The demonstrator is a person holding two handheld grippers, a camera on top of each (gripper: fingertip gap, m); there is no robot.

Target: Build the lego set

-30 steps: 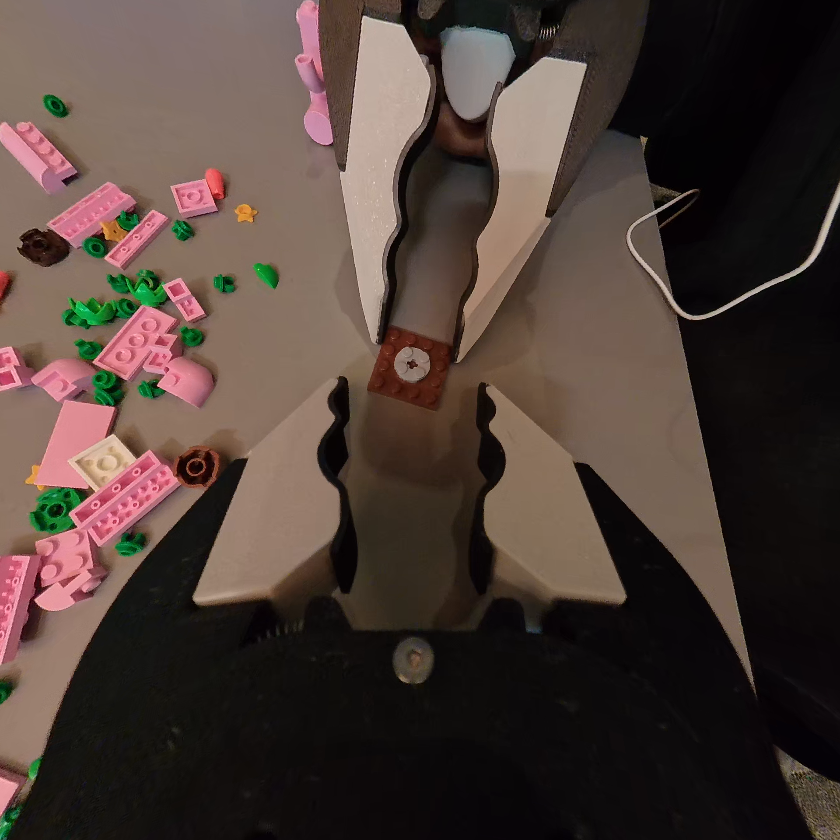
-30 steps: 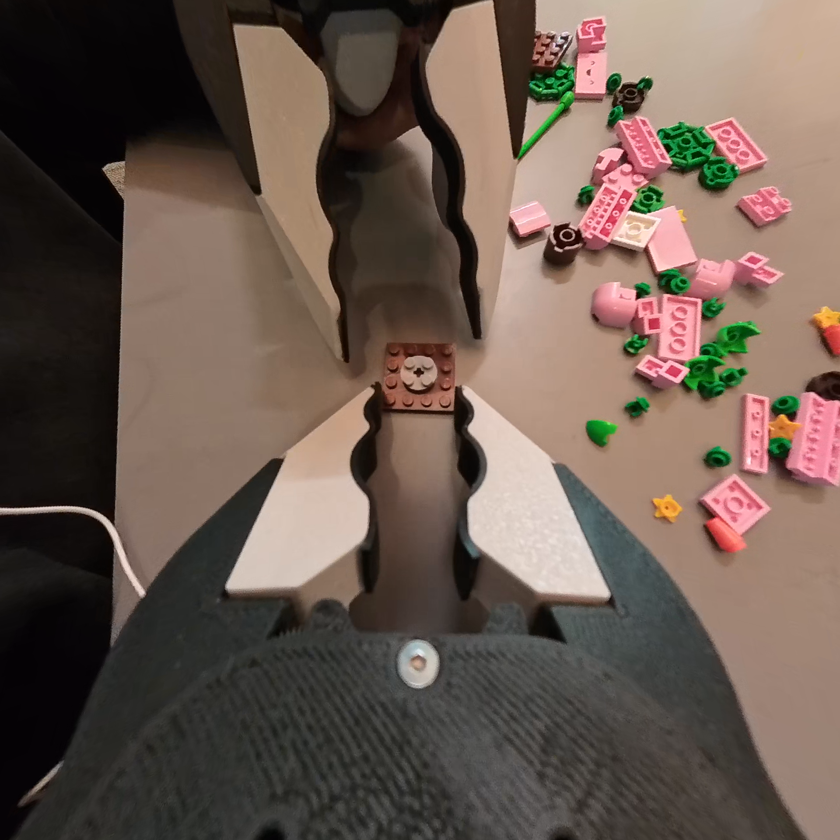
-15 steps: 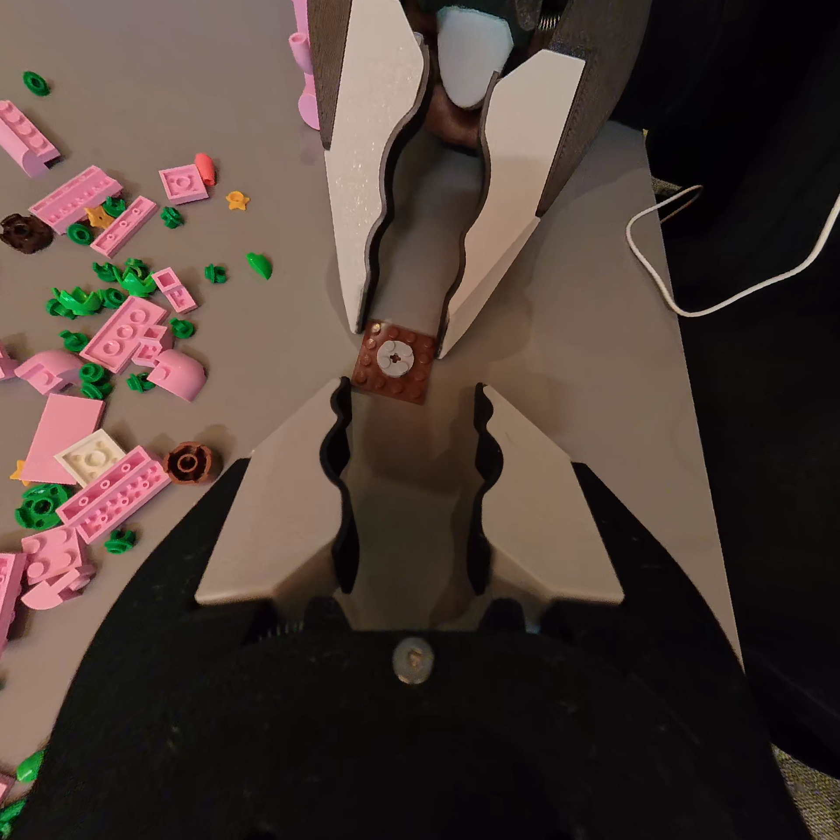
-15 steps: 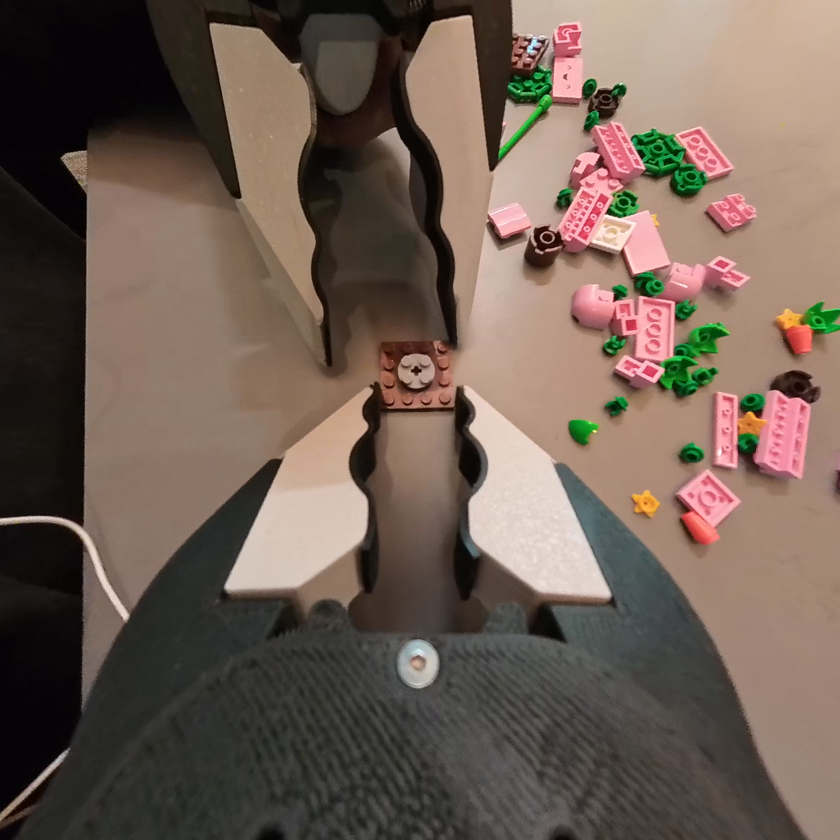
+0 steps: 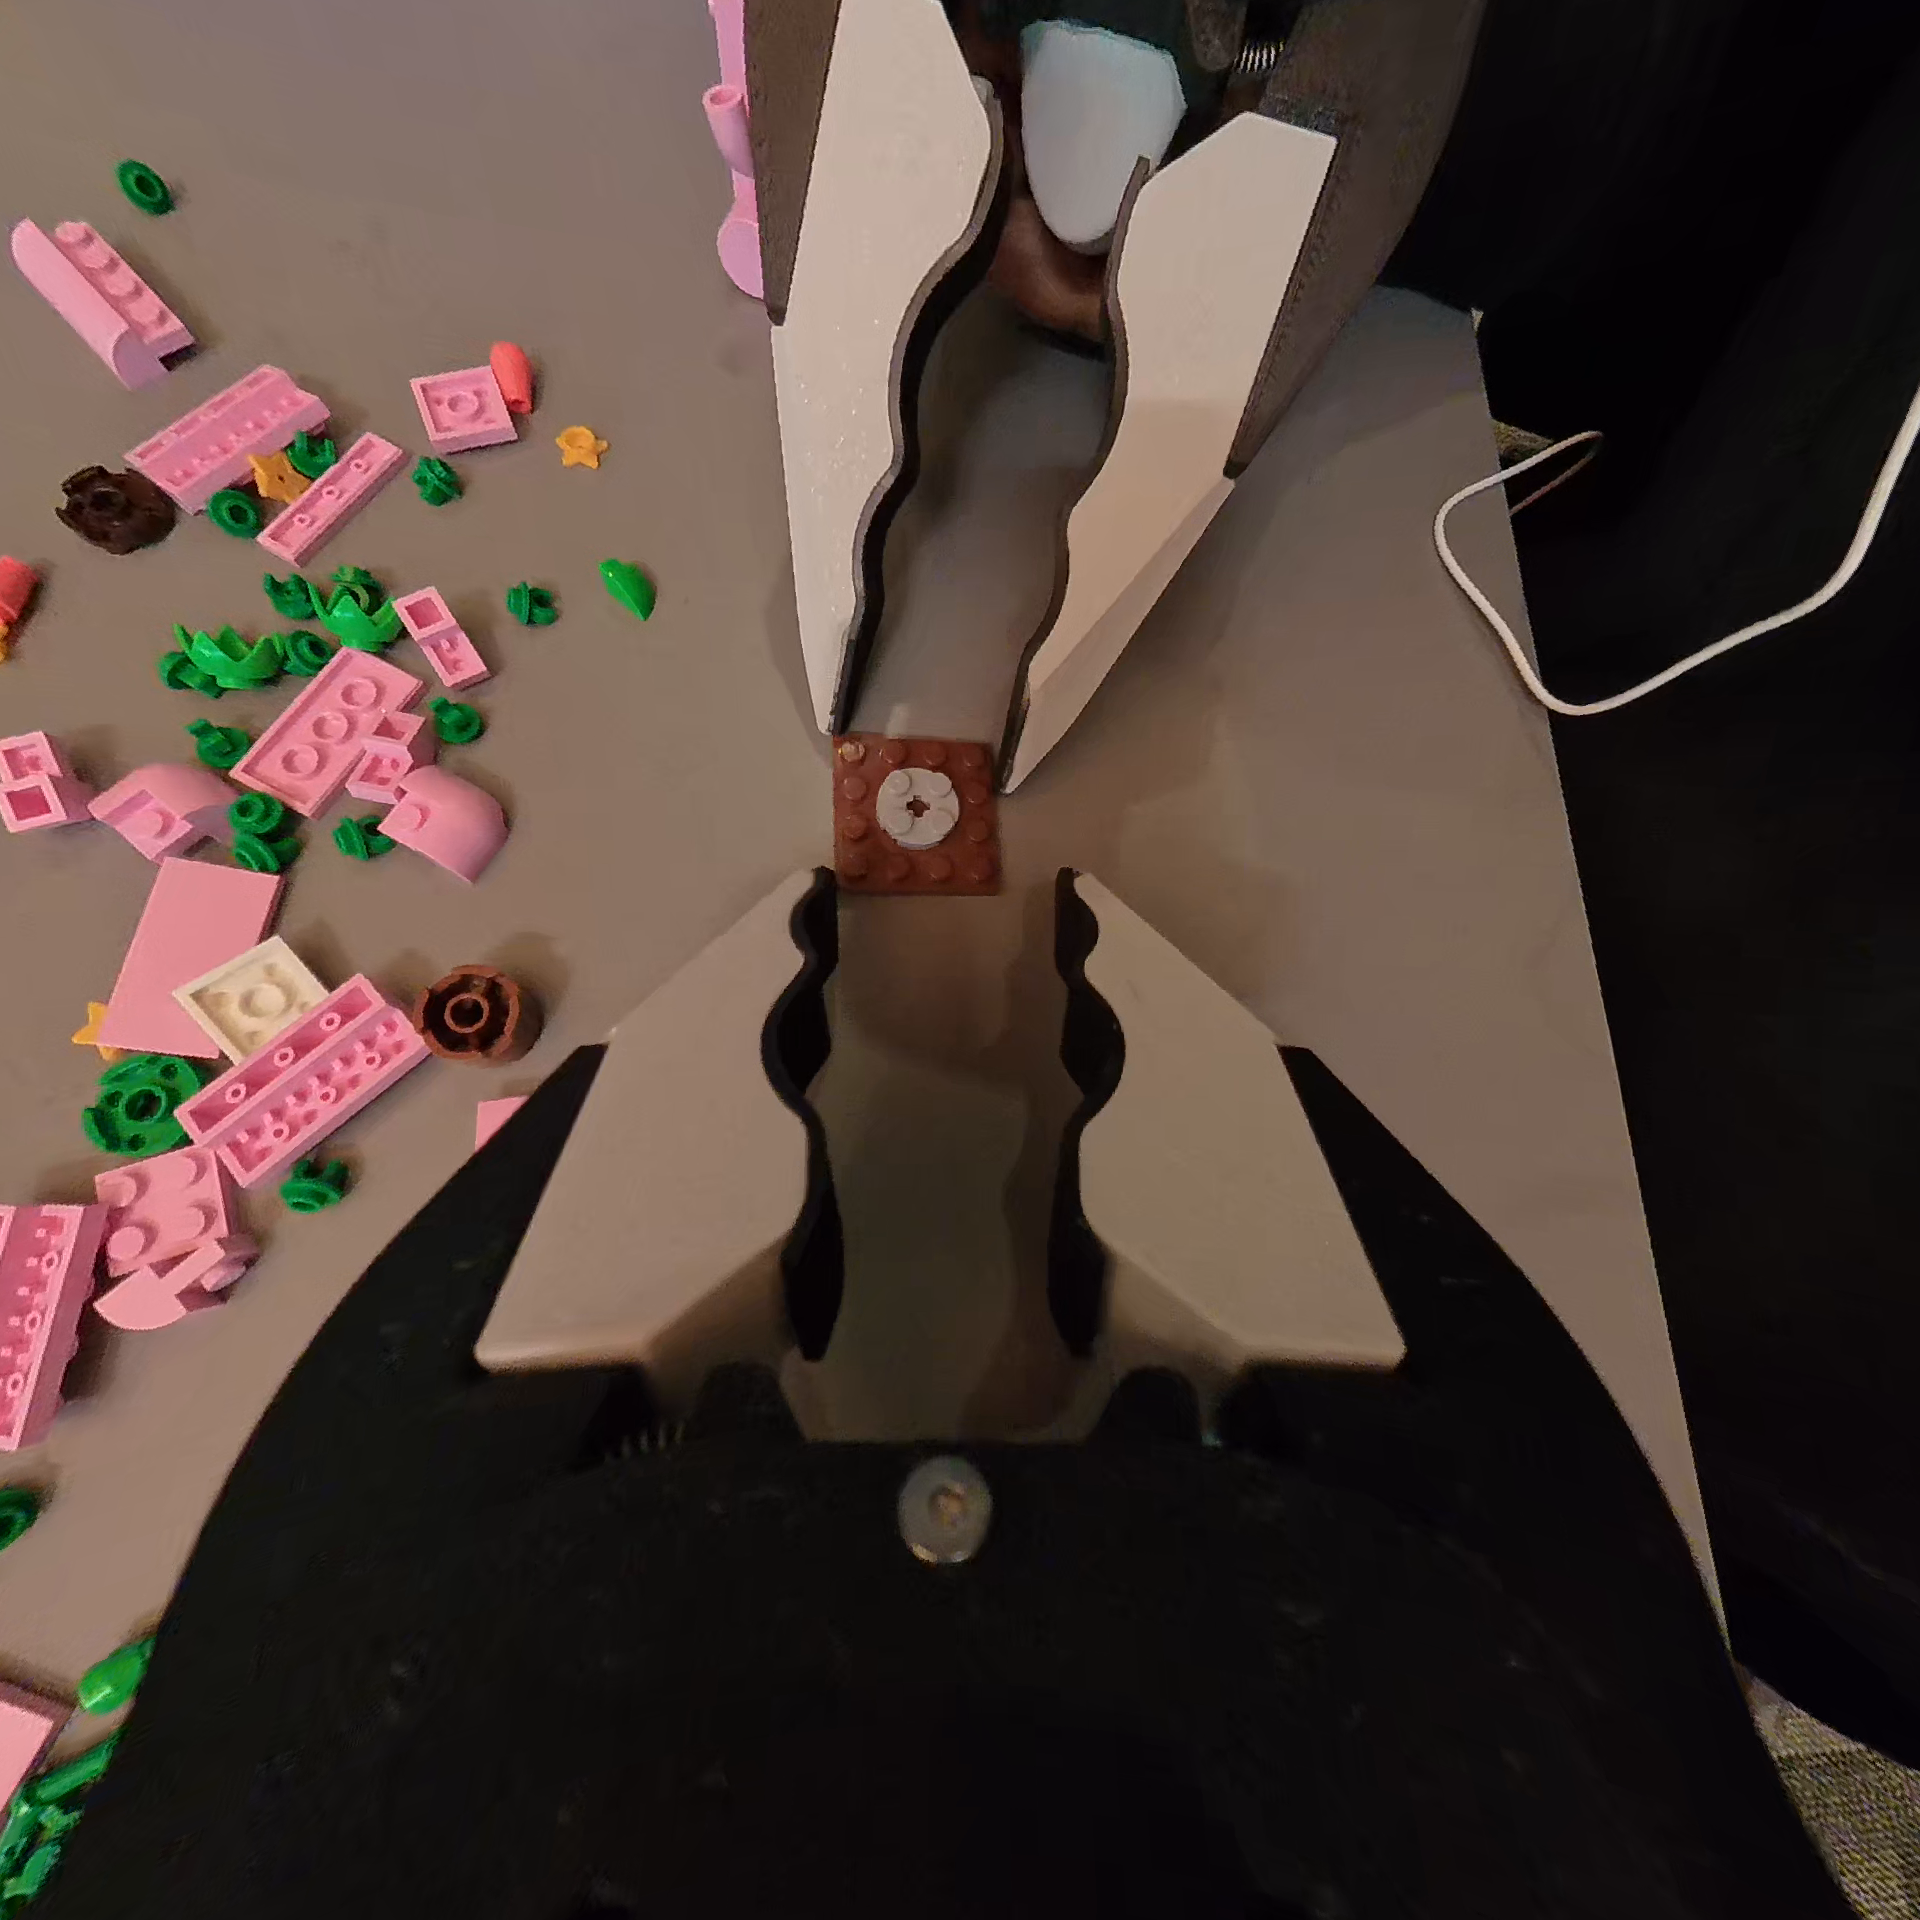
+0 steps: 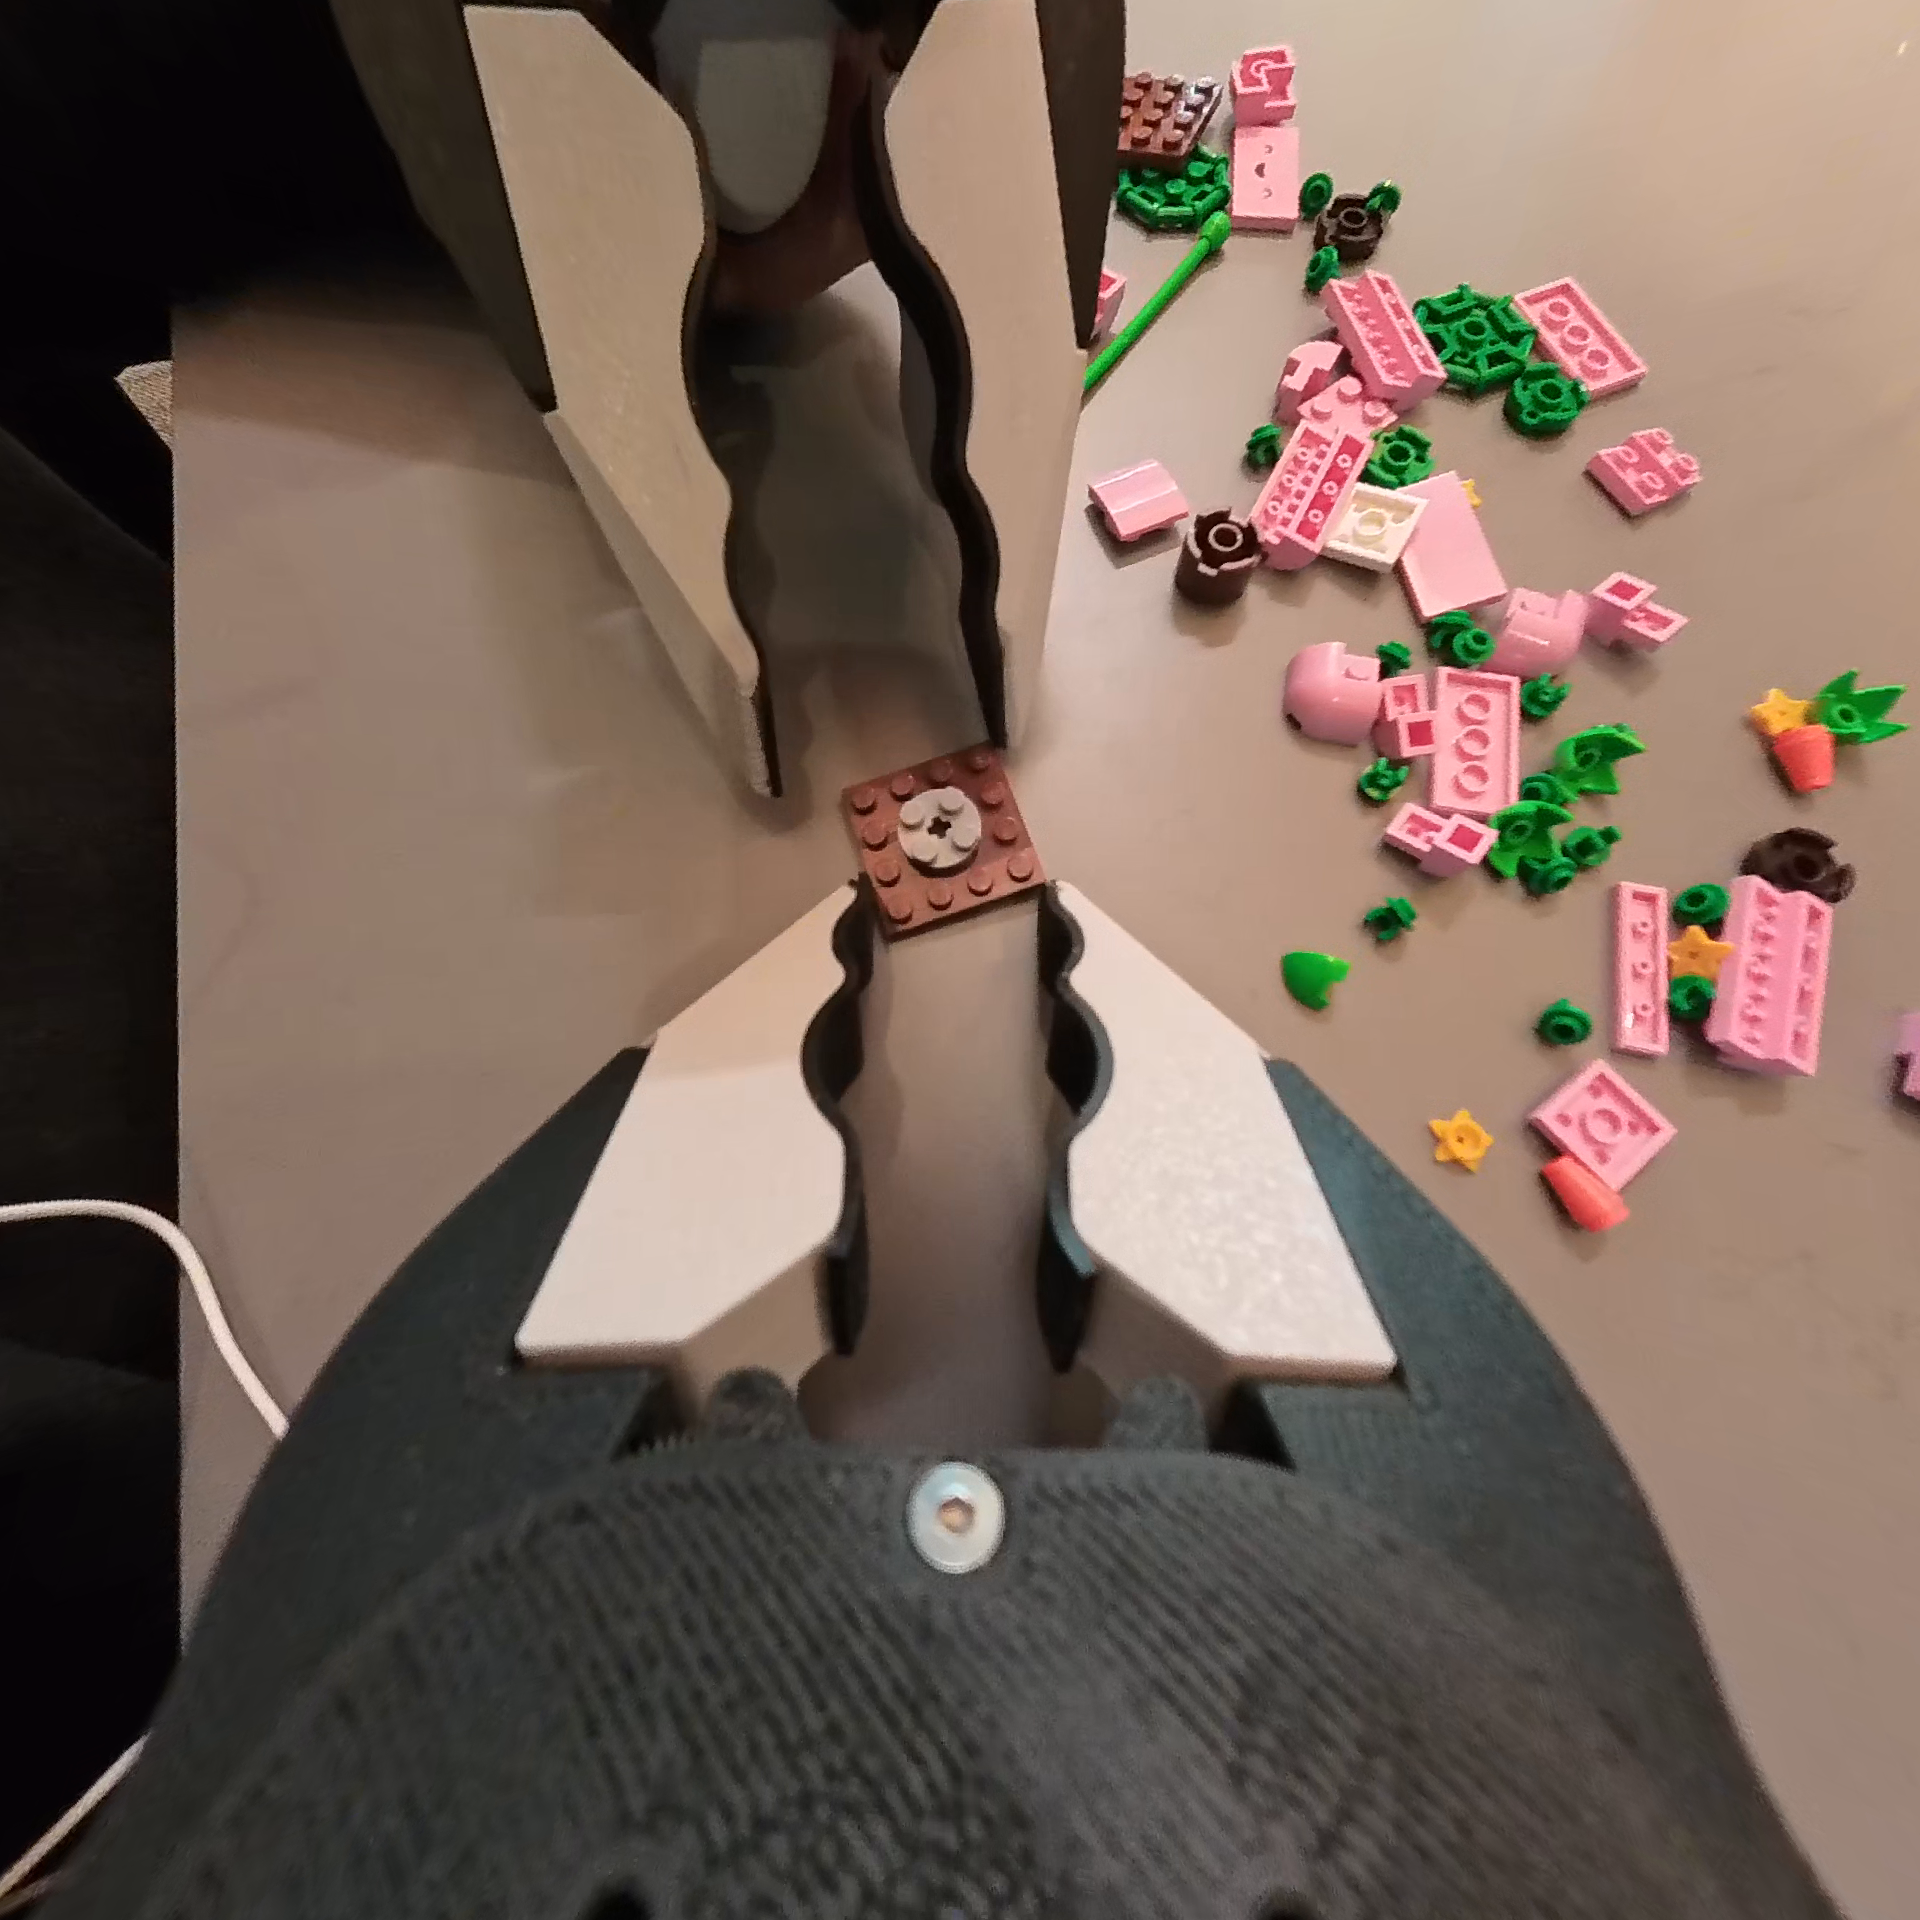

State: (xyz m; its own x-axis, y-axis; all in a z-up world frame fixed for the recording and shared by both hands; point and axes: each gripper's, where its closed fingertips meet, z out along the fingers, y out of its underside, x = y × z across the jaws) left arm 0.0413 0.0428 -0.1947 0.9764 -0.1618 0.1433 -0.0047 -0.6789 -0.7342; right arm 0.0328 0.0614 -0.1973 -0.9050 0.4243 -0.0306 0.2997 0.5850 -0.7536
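Left wrist view shows the brown plate (image 5: 916,816), a grey round piece on its middle, flat on the tabletop (image 5: 1299,748) between the two tongs. The left tongs (image 5: 945,883) stand open and empty, tips just short of the plate's near edge, the left tip touching or nearly touching its corner. The right tongs (image 5: 920,743), opposite, are partly open with tips at the plate's far corners (whether they pinch it I cannot tell). The plate is square, so no long axis; both tongs are about equally near. Loose pink and green pieces (image 5: 312,727) lie well left of the plate.
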